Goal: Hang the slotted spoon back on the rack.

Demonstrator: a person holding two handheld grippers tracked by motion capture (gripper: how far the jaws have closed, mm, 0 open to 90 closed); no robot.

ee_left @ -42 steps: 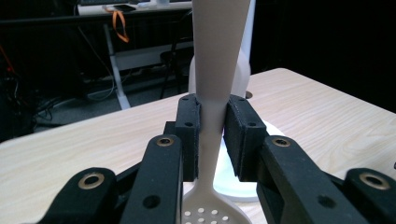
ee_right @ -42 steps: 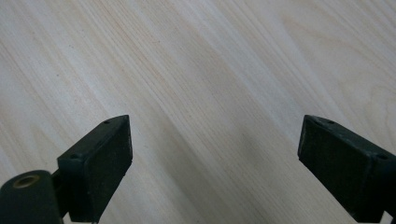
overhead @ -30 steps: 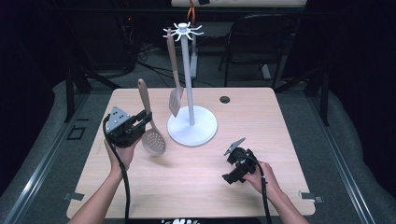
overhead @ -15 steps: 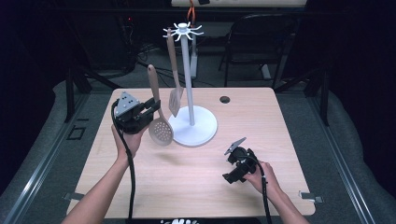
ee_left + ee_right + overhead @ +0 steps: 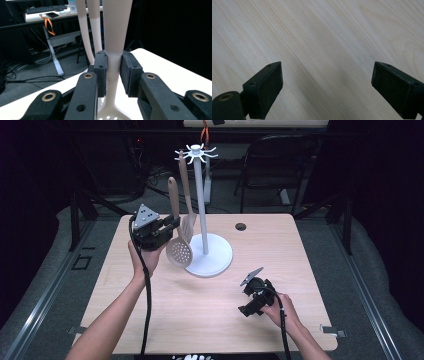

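- Gripping a beige slotted spoon (image 5: 178, 251) by its handle, the left gripper (image 5: 161, 231) is raised above the table's (image 5: 165, 320) left half, jaws pinched on the handle w/ both pads tight against it
- Spoon stands roughly upright, handle up, perforated round bowl down, bowl hanging just beside the rack's round white base (image 5: 215, 262) and overlapping its left edge in the high view; can't tell if it touches
- Left gripper view: spoon handle (image 5: 113, 37) runs up btwn the black pads (image 5: 100, 72), bowl holes visible at bottom edge
- White utensil rack (image 5: 201, 205) stands mid-table, pole upright, hook crown at top; a beige slotted spatula (image 5: 186, 205) hangs from a hook, close beside the held spoon's handle
- Right gripper (image 5: 250, 290) sits low at the table's right-front, held in the right hand (image 5: 280, 307); jaws spread wide, nothing btwn them
- Right gripper view: bare pale wood grain (image 5: 324, 37) btwn the two parted pads
- Small dark round hole/grommet (image 5: 241, 226) near the table's far edge, well apart from both grippers
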